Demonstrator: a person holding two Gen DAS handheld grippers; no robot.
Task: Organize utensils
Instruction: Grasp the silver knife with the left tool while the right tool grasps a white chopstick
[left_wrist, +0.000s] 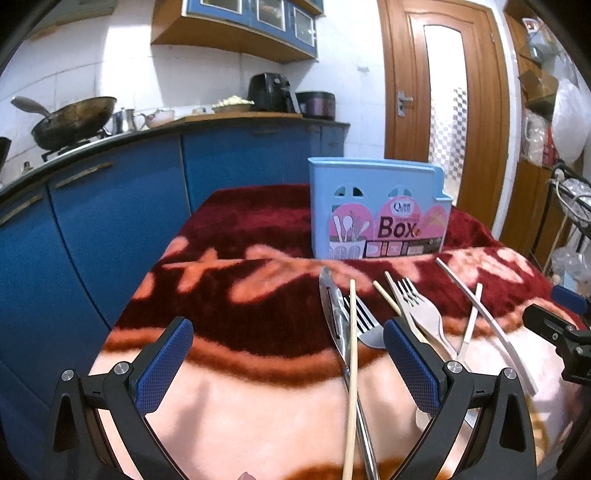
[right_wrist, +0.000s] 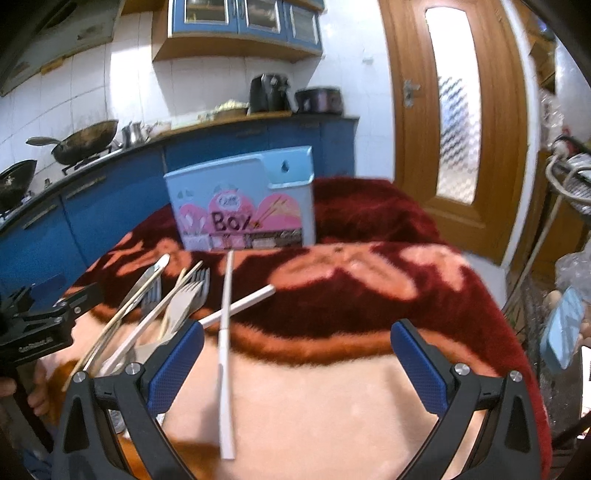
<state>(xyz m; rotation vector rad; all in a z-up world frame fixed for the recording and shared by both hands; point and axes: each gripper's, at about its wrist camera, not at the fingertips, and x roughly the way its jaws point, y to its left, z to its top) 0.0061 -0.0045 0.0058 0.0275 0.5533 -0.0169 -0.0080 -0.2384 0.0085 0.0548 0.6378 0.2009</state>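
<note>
A light blue utensil box (left_wrist: 376, 210) (right_wrist: 243, 206) with a pink "Box" label stands upright at the back of the blanket-covered table. In front of it lie loose utensils: a metal knife (left_wrist: 338, 317), a metal fork (left_wrist: 364, 321), a wooden chopstick (left_wrist: 351, 369), a pale plastic fork (left_wrist: 417, 310) and white chopsticks (left_wrist: 484, 321) (right_wrist: 225, 354). My left gripper (left_wrist: 288, 365) is open, low over the blanket, with the knife and wooden chopstick between its fingers. My right gripper (right_wrist: 297, 369) is open above the white chopstick, its left finger (right_wrist: 177, 369) beside the utensil pile (right_wrist: 166, 306).
A red and peach blanket (left_wrist: 236, 295) (right_wrist: 369, 295) covers the table. Blue kitchen cabinets (left_wrist: 110, 221) with woks and pots run behind and left. A wooden door (left_wrist: 443, 110) stands at the back right. Shelves with bags (left_wrist: 565, 122) crowd the right side. A hand (right_wrist: 37, 391) holds the left gripper.
</note>
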